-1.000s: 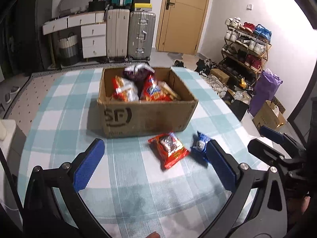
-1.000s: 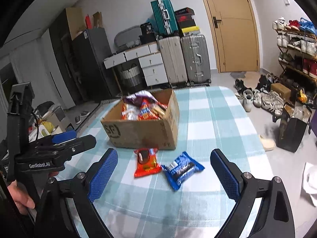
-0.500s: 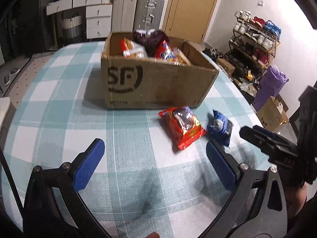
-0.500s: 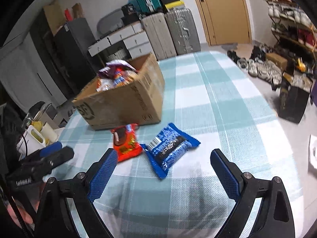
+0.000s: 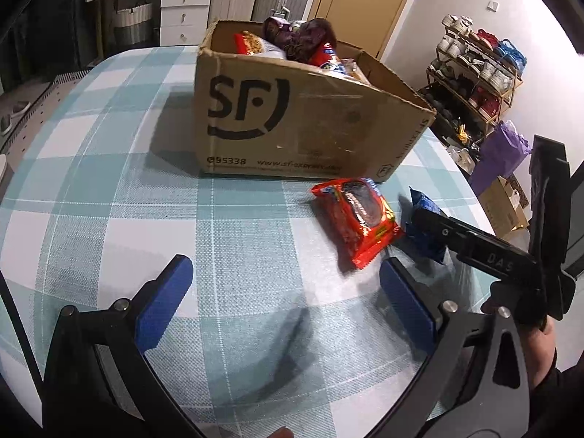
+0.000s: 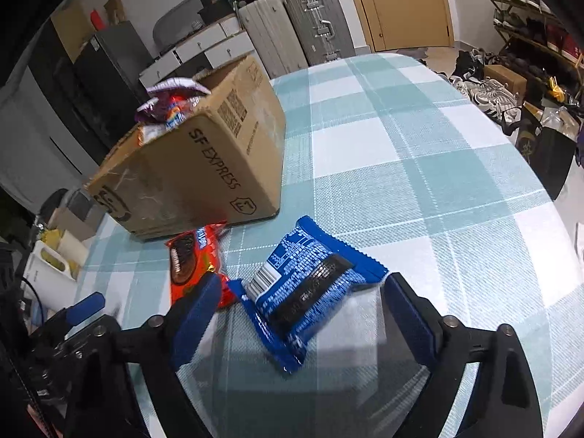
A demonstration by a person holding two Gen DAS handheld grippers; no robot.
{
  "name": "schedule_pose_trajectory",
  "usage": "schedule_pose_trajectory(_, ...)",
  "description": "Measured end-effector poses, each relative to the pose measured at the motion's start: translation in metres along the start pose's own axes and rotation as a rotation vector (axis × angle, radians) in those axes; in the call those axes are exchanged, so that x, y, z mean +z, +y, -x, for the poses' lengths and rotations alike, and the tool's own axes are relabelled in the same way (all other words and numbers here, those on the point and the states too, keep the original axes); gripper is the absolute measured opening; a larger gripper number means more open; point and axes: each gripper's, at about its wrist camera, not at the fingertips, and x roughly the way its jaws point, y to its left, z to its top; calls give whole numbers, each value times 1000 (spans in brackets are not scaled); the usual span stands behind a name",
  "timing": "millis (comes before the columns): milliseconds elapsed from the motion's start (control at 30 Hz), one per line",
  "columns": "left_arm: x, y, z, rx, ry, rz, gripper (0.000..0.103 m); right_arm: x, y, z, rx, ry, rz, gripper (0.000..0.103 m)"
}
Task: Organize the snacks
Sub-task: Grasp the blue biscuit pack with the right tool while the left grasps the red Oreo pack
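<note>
The right gripper [image 6: 297,314] straddled the blue snack packet [image 6: 306,288], its jaws closing but not yet pressing it. The packet lay flat just beside the cardboard box [image 6: 204,168], its long axis slanting across the jaws. The left gripper [image 5: 284,292] stood open, farther off, nearer the red packet [image 5: 356,219].
</note>
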Motion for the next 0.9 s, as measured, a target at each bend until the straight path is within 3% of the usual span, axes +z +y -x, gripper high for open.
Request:
schedule_pose_trajectory(200, 2, 15, -11, 0, 13, 24, 102, 2, 14, -12, -105, -16, 69, 86)
schedule_pose_trajectory(433, 1, 28, -19, 4, 31, 42, 102, 1, 18, -16, -179, -25, 163, 45)
schedule_pose_trajectory(900, -2, 19, -8, 29, 25, 27, 102, -7, 4, 7, -47, -49, 102, 45)
